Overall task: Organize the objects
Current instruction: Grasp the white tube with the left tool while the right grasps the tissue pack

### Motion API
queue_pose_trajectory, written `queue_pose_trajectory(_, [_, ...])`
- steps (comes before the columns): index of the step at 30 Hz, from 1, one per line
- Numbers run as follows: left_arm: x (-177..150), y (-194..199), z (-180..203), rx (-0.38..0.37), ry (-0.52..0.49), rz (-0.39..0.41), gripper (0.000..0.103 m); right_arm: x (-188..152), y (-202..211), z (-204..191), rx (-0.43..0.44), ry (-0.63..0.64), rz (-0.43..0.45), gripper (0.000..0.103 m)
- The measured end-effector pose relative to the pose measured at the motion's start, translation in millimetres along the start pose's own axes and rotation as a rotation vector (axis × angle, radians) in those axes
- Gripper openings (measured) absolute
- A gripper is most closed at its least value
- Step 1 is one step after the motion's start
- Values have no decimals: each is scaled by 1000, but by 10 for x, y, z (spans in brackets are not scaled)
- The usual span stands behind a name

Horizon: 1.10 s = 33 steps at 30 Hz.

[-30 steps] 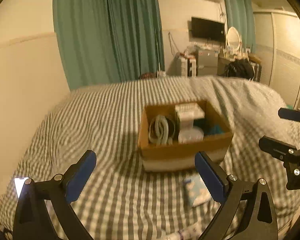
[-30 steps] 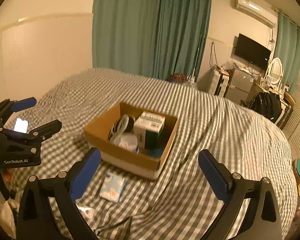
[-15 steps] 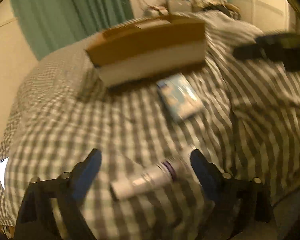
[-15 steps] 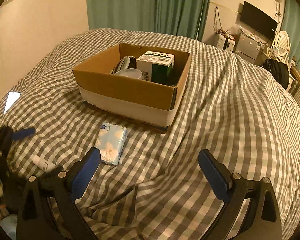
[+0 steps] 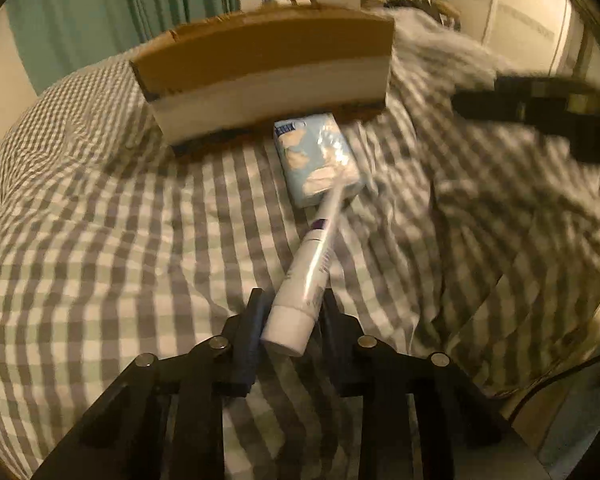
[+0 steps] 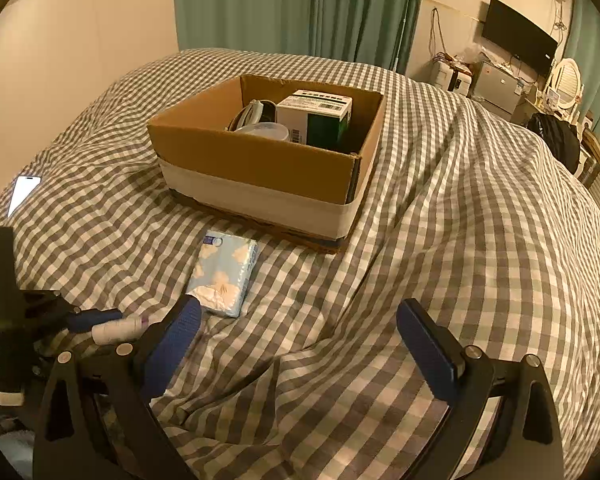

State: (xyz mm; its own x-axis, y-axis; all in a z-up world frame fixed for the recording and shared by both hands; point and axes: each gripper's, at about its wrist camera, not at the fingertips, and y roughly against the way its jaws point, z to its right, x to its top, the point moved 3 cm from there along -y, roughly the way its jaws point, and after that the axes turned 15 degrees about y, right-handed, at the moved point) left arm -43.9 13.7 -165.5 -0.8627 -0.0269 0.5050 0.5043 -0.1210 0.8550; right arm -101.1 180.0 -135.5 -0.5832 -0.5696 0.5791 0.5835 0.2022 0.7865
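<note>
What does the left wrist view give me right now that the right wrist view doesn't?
Left wrist only: the left gripper shut on the cap end of the white tube, whose far end points at the tissue pack.
Right wrist only: the inside of the cardboard box, holding a green-and-white carton and a round container; a phone on the bed; the right gripper open and holding nothing.
Both: the box, tissue pack, tube and checked bedcover.

Glossy plastic tube point(image 5: 308, 268), matt cardboard box point(image 6: 260, 156), seemingly cotton bedcover point(image 6: 460, 240)
</note>
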Motion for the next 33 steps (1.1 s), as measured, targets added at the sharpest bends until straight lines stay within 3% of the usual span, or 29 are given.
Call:
queue_pose_trajectory(3, [133,161,-33,-41,42,49,22,2,-28,16,-1,-11,-6,99])
queue_pose_trajectory(8, [378,489,-103,-49,62,144,21,39,-40,-1,1,-5,-2,99])
queue_pose_trajectory(13, [695,599,-309,-10,123,219,21,172,-129,-83,5,18,3,99])
queue_pose_trajectory(20, [814,330,-615,28,222,208,21,460,-601,-358,45,44,-51,99])
queue_pose_trajectory(27, [740,78,-706,27,243,160,21,548,-1159,-598,94,56,-141,98])
queue_pose_trajectory(29, [723,44,-711,25,246,154,21,554,-1243,-608,90,62,-157,93])
queue_pose_trajectory(31, [699,43,-705,20,249,153,21,523,-1315,-608,93,70,-181,70])
queue_pose_trajectory(33, [677,73,-686,16,250,160,21,486,-1311,-584,109,65,-182,67])
